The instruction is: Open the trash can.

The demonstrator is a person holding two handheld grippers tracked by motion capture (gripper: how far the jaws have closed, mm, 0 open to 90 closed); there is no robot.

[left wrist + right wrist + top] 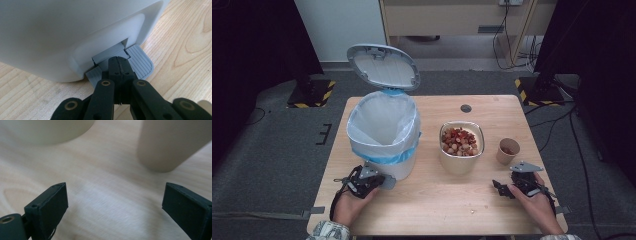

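A white pedal bin (384, 145) with a blue-edged liner stands on the table's left half, its grey lid (383, 67) raised. My left gripper (381, 181) is at the bin's foot. In the left gripper view its jaws are shut, and the left gripper's (120, 61) tips rest on the grey ribbed pedal (141, 63). A cream bowl (460, 164) of red and pale food pieces sits mid-table. A brown paper cup (507, 151) stands to its right. My right gripper (502, 189) lies open near the front right; the cup (172, 142) and bowl (47, 130) are ahead of the right gripper (115, 195).
The wooden table (437, 200) has a small round hole (466, 108) near its far edge and a red crumb (471, 212) near the front. Dark stands with hazard-striped feet (314, 95) flank the table on the grey floor.
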